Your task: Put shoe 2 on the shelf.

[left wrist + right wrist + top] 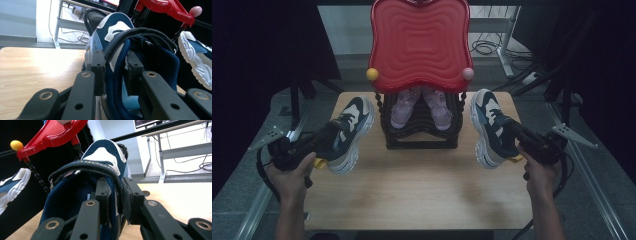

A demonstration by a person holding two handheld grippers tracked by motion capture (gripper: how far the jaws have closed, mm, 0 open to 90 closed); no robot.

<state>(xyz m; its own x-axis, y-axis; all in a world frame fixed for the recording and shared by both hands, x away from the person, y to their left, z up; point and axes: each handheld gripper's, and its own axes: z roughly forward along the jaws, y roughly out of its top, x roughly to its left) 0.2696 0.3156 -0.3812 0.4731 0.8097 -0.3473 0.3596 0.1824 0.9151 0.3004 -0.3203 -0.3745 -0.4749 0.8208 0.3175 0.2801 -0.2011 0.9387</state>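
Nearest the person, two hands come in over the front edge of the tabletop (422, 195), each carrying a tool. The left tool (328, 136) is clamped on the collar of the left sneaker (349, 131); in the left gripper view its jaws pinch the padded heel wall and strap of that shoe (117, 50) from either side. The right tool (512, 131) is clamped likewise on the right sneaker (491, 126), and the right gripper view shows the blue mesh collar (100, 167) squeezed between its jaws.

Both shoes are navy and white with thick pale soles, toes pointing away from the person. The left one looks tilted with its sole edge low over the wood; whether either rests on the tabletop or hangs just above it I cannot tell.

Between the sneakers, further back, stands a black shoe rack (421, 131) with a pair of small pink shoes (421, 109) side by side on its lower tier. A red wavy tray (419, 42) caps the rack, with a yellow knob (372, 74) and a pink knob (468, 73) at its front corners.

The step in hand seems to be carrying the pair — one shoe per tool — toward or from the rack. If placing them is the aim, the next move calls for a firm grip while lifting each shoe clear of the rack's side posts and setting them on a free tier, without knocking the pink pair.
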